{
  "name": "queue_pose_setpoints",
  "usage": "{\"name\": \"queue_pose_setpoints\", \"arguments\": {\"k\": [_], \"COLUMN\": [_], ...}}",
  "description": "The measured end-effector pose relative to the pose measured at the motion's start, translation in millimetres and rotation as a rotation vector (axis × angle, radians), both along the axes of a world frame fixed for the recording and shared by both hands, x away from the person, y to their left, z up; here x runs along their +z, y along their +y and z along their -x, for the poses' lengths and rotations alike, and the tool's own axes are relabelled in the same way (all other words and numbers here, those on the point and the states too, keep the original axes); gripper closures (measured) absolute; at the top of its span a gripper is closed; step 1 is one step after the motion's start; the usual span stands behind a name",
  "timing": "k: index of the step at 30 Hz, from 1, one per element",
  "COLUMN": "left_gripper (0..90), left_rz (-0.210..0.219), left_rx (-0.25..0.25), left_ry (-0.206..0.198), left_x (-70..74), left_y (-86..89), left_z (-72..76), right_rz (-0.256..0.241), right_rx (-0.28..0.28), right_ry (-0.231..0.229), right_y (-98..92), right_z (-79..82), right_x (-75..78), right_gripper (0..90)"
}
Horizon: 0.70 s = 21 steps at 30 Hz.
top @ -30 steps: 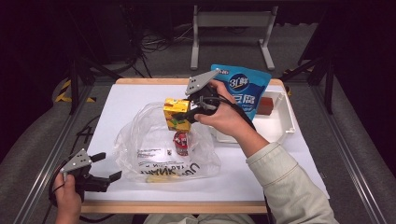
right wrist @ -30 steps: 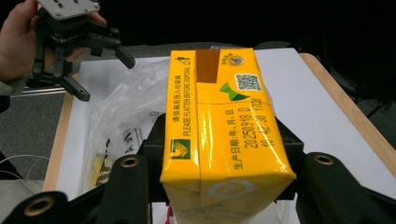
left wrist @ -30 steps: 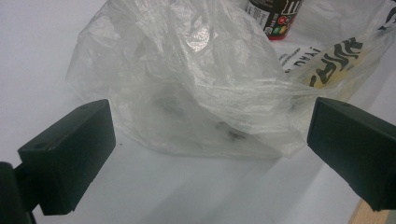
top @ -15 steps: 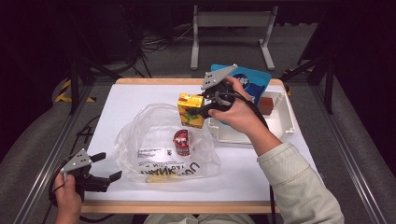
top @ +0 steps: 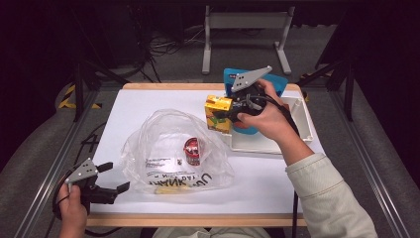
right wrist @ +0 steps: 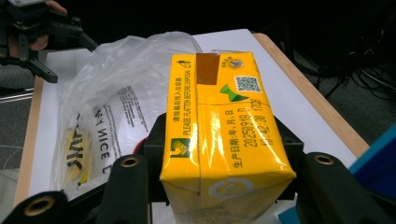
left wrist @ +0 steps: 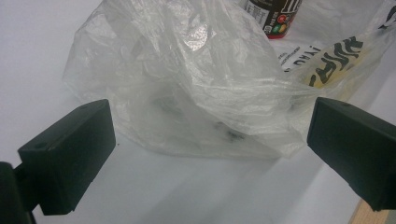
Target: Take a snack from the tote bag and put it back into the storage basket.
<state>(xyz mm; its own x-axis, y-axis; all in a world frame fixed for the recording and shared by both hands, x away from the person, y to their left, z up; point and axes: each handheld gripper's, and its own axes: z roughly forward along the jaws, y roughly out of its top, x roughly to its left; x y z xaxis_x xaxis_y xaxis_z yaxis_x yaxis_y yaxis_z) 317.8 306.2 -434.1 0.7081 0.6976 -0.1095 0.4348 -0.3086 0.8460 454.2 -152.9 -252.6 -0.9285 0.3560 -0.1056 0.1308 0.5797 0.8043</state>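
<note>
The right tongs point(top: 229, 113) clamp the yellow carton point(top: 218, 113) just beyond the plastic bag point(top: 173, 148) — its glossy sides could slip loose — while the left tongs point(top: 115, 177), near the bag, gape apart.

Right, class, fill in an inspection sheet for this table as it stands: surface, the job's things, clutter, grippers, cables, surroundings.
Surface: white table with a wooden edge, bare at the far left.
Job's things: yellow carton held above the table beside the white tray; clear plastic bag lying open, with a red can inside.
Clutter: blue packet at the tray, partly hidden by the hand.
Grippers: right gripper shut on the carton; left gripper open, near the bag's edge, touching nothing.
Cables: a black one trails from the right gripper; more lie on the floor behind.
Surroundings: dark floor, grey stand beyond the table.
</note>
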Motion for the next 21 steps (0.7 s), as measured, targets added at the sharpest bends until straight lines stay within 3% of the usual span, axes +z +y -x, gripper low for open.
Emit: {"name": "queue_pose_setpoints", "arguments": {"k": [21], "left_gripper": [1.6], "left_rz": [0.011], "left_rx": [0.013], "left_ry": [-0.01], "left_x": [0.5], "left_y": [1.2], "left_z": [1.1], "right_rz": [0.018], "right_rx": [-0.053], "right_ry": [-0.043], "right_y": [-37.0], "right_z": [-9.4], "right_x": [-5.7], "right_gripper": [53.9]}}
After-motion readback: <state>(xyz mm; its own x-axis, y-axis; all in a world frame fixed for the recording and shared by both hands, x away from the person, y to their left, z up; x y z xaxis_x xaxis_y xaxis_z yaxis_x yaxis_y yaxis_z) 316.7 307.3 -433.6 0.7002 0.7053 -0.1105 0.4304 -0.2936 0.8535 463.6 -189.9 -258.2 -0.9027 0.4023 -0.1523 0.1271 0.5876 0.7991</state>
